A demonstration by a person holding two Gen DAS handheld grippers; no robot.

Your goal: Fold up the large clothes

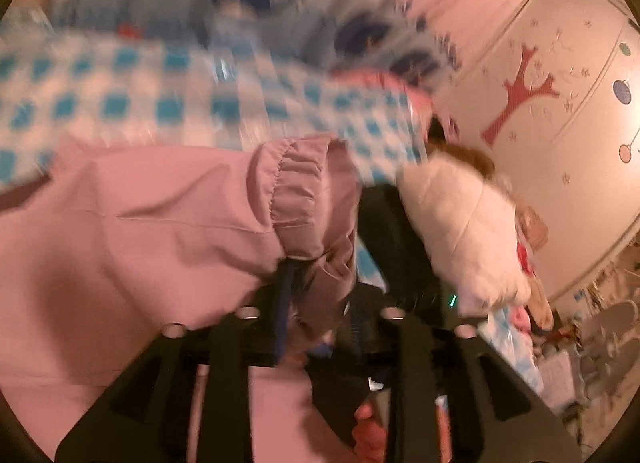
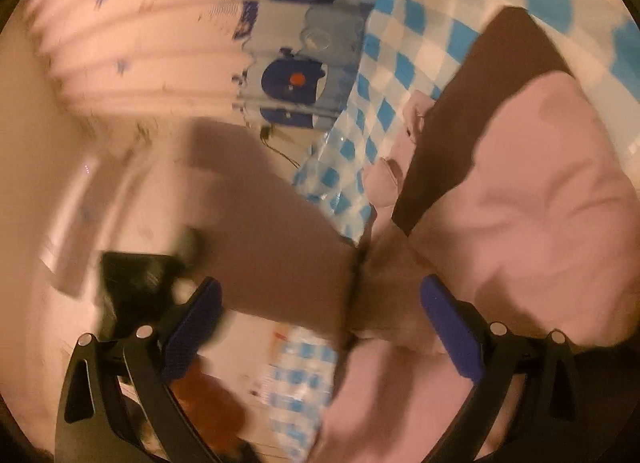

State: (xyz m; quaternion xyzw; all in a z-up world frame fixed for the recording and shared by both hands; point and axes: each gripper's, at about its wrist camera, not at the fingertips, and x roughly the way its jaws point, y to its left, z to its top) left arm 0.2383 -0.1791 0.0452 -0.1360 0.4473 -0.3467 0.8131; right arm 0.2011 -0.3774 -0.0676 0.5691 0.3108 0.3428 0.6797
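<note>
The left gripper (image 1: 316, 295) is pinched tight on the pink jacket (image 1: 140, 231) just below its elastic cuff (image 1: 298, 199). The right gripper (image 2: 320, 319) gapes wide, holding nothing, over the jacket spread on the blue-checked cloth (image 2: 400, 63). Soft, light and probably slippery; seams and cuffs grip best.

Left gripper (image 1: 316, 303) has its jaws pinched tight together, blue pads nearly touching with pink fabric caught between them. Right gripper (image 2: 320, 323) is spread wide, blue pads (image 2: 450, 333) well apart, gripping nothing.
</note>
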